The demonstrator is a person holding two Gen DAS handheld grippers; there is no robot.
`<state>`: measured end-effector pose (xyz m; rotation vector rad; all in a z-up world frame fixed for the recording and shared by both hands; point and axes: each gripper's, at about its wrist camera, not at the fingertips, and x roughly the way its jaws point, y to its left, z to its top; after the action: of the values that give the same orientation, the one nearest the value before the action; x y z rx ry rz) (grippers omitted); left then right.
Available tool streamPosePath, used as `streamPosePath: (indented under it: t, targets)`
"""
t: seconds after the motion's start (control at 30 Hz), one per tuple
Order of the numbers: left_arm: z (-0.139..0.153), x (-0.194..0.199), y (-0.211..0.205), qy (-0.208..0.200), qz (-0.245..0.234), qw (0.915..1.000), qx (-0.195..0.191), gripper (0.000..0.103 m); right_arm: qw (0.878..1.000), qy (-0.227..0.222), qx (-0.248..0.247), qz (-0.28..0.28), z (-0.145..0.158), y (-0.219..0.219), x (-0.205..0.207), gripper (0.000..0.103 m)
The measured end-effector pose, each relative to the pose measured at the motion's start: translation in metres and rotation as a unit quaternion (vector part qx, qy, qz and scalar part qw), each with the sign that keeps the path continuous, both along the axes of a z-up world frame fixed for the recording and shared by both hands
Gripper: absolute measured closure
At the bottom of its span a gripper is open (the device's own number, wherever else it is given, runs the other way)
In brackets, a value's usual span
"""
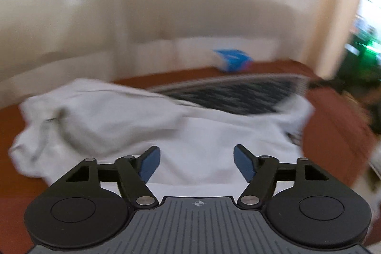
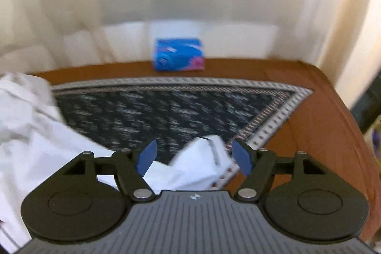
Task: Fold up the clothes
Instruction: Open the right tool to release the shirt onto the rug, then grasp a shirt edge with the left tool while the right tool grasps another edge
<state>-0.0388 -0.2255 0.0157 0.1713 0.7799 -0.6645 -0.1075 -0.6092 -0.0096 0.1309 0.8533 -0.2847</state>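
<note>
A white garment (image 1: 133,120) is found lying bunched on a dark patterned mat (image 2: 166,116), which is spread over a brown table (image 2: 333,135). In the left wrist view the cloth covers the near and left part of the mat and runs off its left edge onto the bare wood; rumpled ridges and uneven edges are noted, and no flat, squared fold can be made out. In the right wrist view a loose corner of the same garment (image 2: 202,158) is seen standing up at the near edge of the mat, with the bulk heaped to the left.

The left gripper (image 1: 197,161) is held above the near part of the cloth with its jaws spread wide and nothing between them. The right gripper (image 2: 194,157) is likewise released, its jaws wide apart on either side of the raised corner, with no contact made out.

A blue box (image 2: 179,57) stands at the far edge of the table, well apart from the garment.

Judgement: the garment is not in a folded state; flattening and folding are left. Both views are blurred, so fine detail cannot be confirmed.
</note>
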Motion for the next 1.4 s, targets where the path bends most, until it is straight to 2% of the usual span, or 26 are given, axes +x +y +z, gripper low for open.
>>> streamPosePath:
  t: [0.07,0.17,0.27,0.4,0.5,0.63,0.67,0.73,0.8,0.87,1.03,1.2,1.4]
  targets:
    - [-0.011,0.013,0.018,-0.003,0.06,0.9979,0.022,0.022,0.999,-0.009,0.015,0.031,0.007,0.018,-0.006,0.027]
    - [-0.031,0.033,0.045,0.009,0.132,0.9899,0.05,0.022,0.997,-0.003,0.049,0.064,-0.003,0.048,-0.012,0.027]
    - [-0.056,0.059,0.062,0.04,0.17,0.9828,0.059,0.022,0.993,0.006,0.083,0.089,-0.016,0.077,-0.018,0.027]
    - [-0.077,0.09,0.071,0.052,0.214,0.9728,0.072,0.022,0.991,0.028,0.106,0.076,-0.036,0.103,-0.026,0.027]
    - [-0.091,0.112,0.069,0.061,0.223,0.9704,0.07,0.022,0.992,0.042,0.11,0.055,-0.039,0.113,-0.034,0.027]
    - [-0.115,0.131,0.066,0.095,0.211,0.9693,0.084,0.025,0.993,0.051,0.107,0.009,-0.04,0.115,-0.037,0.027]
    - [-0.12,0.135,0.067,0.102,0.212,0.9684,0.085,0.028,0.993,0.052,0.109,-0.003,-0.041,0.115,-0.037,0.026]
    - [-0.128,0.143,0.074,0.123,0.215,0.9662,0.073,0.044,0.992,0.053,0.112,-0.026,-0.044,0.116,-0.036,0.026]
    - [-0.119,0.136,0.084,0.119,0.214,0.9674,0.065,0.092,0.99,0.056,0.119,-0.048,-0.049,0.117,-0.034,0.026]
    - [-0.11,0.13,0.093,0.116,0.213,0.9685,0.057,0.102,0.987,0.063,0.131,-0.067,-0.058,0.119,-0.033,0.026]
    - [-0.089,0.113,0.117,0.107,0.211,0.971,0.036,0.103,0.984,0.079,0.128,-0.094,-0.074,0.121,-0.028,0.026]
    - [-0.067,0.095,0.14,0.098,0.209,0.9729,0.017,0.103,0.984,0.094,0.118,-0.091,-0.089,0.114,-0.021,0.026]
    - [-0.042,0.026,0.14,0.081,0.234,0.9681,0.042,0.103,0.984,0.096,0.136,-0.061,-0.103,0.098,-0.013,0.026]
